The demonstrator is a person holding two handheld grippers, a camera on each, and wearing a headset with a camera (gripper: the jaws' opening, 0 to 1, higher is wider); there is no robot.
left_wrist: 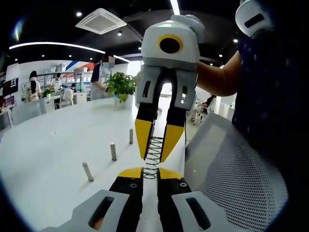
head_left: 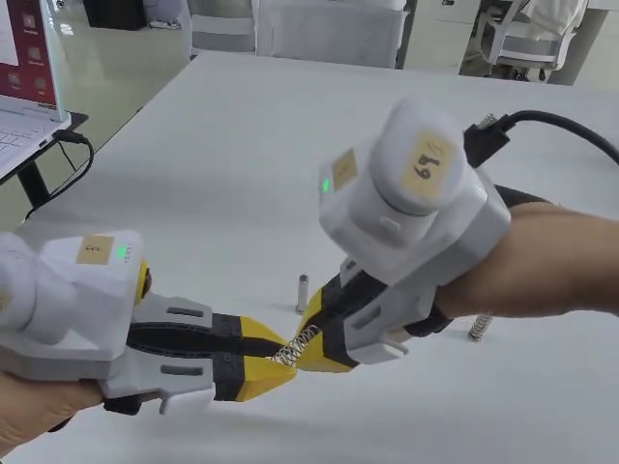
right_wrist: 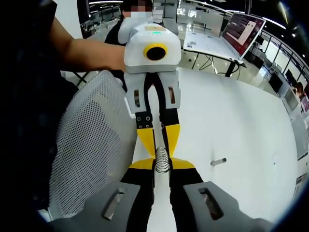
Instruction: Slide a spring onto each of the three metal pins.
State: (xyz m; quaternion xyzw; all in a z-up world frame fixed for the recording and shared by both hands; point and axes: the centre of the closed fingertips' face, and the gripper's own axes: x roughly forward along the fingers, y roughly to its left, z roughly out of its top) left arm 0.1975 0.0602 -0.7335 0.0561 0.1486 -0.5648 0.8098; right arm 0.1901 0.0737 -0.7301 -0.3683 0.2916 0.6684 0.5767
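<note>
A small steel spring point(head_left: 298, 345) hangs above the white table, stretched between my two grippers. My left gripper point(head_left: 282, 365) comes in from the lower left, shut on one end. My right gripper point(head_left: 311, 336) reaches in from the right, shut on the other end. In the left gripper view the spring point(left_wrist: 153, 157) runs from my own jaws point(left_wrist: 150, 173) up into the right gripper point(left_wrist: 157, 145). In the right gripper view the spring point(right_wrist: 162, 160) shows end-on between my own tips point(right_wrist: 162, 165). A bare metal pin point(head_left: 302, 293) stands just behind the grippers.
The left gripper view shows three upright pins: a near one point(left_wrist: 87, 171), a ribbed middle one point(left_wrist: 113, 151) and a far one point(left_wrist: 131, 136). Another spring point(head_left: 480, 327) sits below the right forearm. A laptop point(head_left: 24, 87) stands at the far left. A mesh chair point(right_wrist: 91, 145) is beside the table.
</note>
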